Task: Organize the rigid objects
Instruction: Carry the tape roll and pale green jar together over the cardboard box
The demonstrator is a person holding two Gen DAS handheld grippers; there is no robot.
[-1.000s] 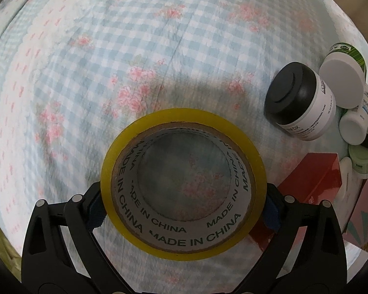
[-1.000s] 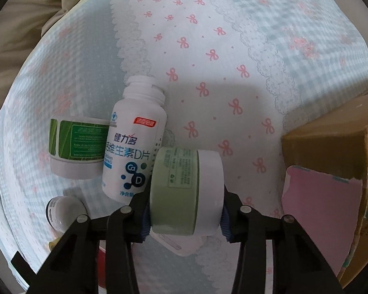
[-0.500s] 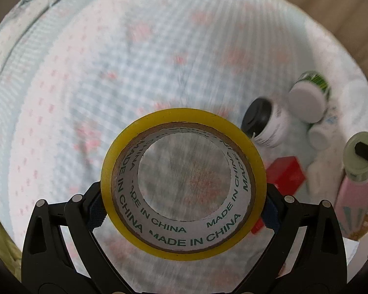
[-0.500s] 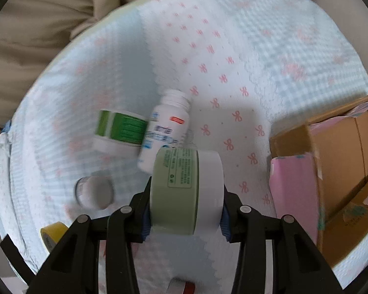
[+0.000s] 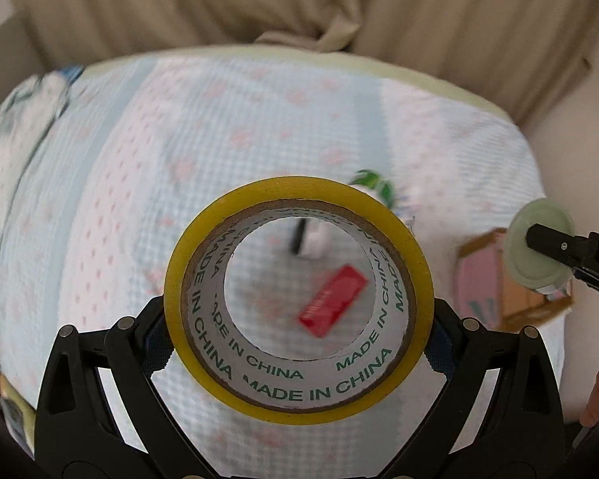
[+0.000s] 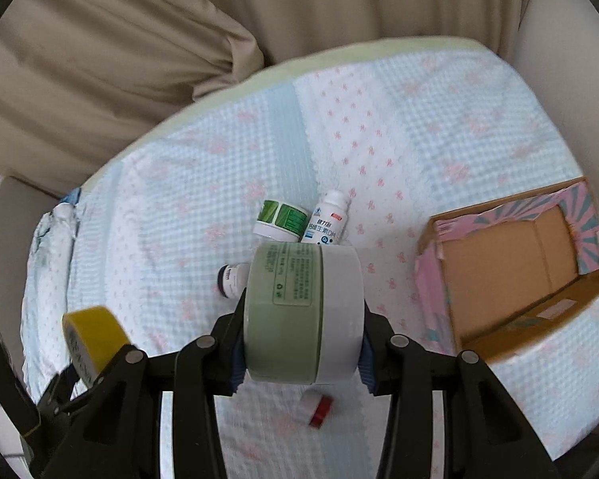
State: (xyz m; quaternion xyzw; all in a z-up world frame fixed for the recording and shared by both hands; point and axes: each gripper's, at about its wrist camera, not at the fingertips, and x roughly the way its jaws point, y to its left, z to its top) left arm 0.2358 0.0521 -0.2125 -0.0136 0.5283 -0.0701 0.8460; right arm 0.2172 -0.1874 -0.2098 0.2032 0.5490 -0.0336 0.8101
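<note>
Two wrist fisheye views, both high above the bed, facing down and forward toward the beige curtain.

Left wrist view: looks along its fingers through the tape roll (image 5: pixel 298 298) held close to the lens; bedspread (image 5: pixel 147 183) well below. Right wrist view: same arrangement, green jar (image 6: pixel 302 313) close up. Shared: bedspread, red box (image 5: pixel 333 300), cardboard box (image 6: pixel 515 263), green-labelled jar (image 6: pixel 280 220); each view shows the other's held item.
</note>
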